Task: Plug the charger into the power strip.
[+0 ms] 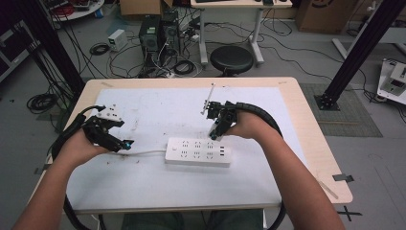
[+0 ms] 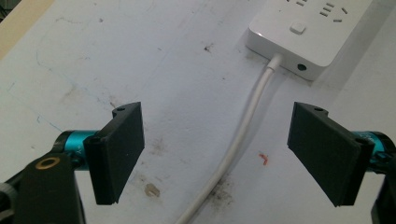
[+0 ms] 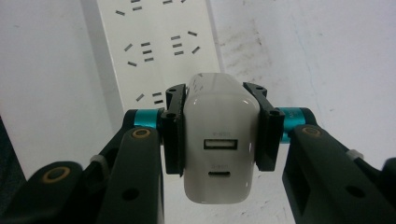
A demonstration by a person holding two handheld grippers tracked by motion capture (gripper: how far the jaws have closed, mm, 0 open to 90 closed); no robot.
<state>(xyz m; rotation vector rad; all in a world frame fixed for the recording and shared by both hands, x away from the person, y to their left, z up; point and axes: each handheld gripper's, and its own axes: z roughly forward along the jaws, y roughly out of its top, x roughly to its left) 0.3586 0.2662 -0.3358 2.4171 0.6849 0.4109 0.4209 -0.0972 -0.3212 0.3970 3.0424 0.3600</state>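
Note:
A white power strip (image 1: 197,151) lies flat on the white mat in the middle of the table, its white cable (image 1: 146,152) running off to the left. My right gripper (image 1: 214,134) hovers over the strip's far right part, shut on a white USB charger (image 3: 219,140) whose two ports face the camera; the strip's sockets (image 3: 154,42) lie just beyond it. My left gripper (image 1: 125,144) stands open low over the mat at the left. The cable (image 2: 243,135) passes between its jaws, and the strip's end (image 2: 303,32) with its button lies ahead.
The white mat (image 1: 158,108) covers most of the wooden table (image 1: 306,120) and carries small stains. Beyond the far edge stand a black stool (image 1: 231,59), computer towers (image 1: 158,33) and tangled cables on the floor. A black frame post (image 1: 356,48) rises at the right.

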